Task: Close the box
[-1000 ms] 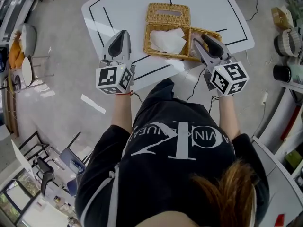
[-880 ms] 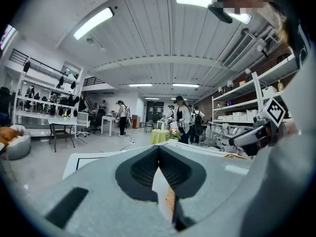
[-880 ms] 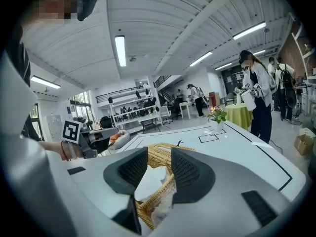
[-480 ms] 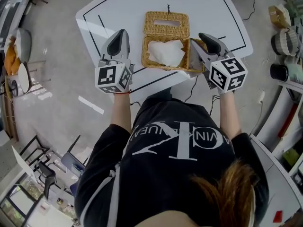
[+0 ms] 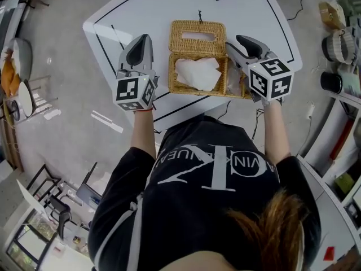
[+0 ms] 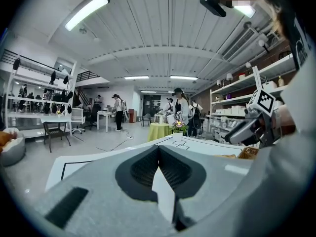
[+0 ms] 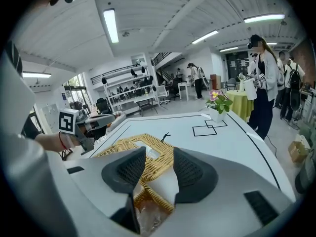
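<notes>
Left tool [image 5: 144, 39] hangs over the table's [image 5: 152, 7] left side, jaws pressed together with nothing in them, just left of the box. The wicker box [image 5: 192, 90] sits mid-table, lid [image 5: 198, 30] flipped open on the far side, tissue [image 5: 196, 72] inside. Right tool [image 5: 240, 40] is at the box's right wall; its jaws have just been opening, wicker rim between them, not pinched.
</notes>
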The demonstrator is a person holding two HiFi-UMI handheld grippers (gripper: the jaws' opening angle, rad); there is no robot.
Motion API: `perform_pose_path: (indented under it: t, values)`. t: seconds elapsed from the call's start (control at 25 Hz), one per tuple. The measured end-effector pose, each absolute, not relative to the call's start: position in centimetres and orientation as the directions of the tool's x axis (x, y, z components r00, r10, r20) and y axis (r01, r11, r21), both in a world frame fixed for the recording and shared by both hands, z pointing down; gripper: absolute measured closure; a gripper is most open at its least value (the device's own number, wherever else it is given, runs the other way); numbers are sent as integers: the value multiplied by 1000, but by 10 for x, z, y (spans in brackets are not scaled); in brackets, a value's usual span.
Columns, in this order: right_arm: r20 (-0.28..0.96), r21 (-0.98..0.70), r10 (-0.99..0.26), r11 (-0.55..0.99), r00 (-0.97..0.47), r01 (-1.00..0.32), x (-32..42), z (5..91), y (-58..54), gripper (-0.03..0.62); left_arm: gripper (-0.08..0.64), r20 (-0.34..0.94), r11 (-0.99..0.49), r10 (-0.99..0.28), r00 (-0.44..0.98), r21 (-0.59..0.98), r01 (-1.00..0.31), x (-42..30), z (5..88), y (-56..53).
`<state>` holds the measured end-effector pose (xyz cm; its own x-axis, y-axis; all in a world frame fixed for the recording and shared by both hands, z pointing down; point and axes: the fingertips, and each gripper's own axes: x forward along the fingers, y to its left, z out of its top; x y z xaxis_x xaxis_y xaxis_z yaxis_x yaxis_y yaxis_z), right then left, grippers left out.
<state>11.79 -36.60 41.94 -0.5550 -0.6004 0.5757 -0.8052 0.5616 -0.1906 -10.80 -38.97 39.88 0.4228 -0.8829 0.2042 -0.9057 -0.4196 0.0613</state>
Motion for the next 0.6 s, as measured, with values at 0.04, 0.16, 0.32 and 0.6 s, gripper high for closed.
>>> perform_pose_path:
  t: [0.04,0.16,0.32,0.6]
  values:
    - [582,-192,-595,562,-555,-804,118,421,-371,413,549,208,-422,-881,425,62,-904,-107,401,-394]
    - [598,-195,-578,567,-555,-801,116,427,-385,410,549,227,-436,-872,434,46,-899,-105,406,-403]
    - [612,-210,-545,587,-574,-781,110,434,-402,396,549,268,-467,-851,452,9,-884,-100,419,-411]
    - [668,-206,-478,618,-571,-758,107,459,-421,394,549,309,-480,-829,466,34,-876,-98,441,-422]
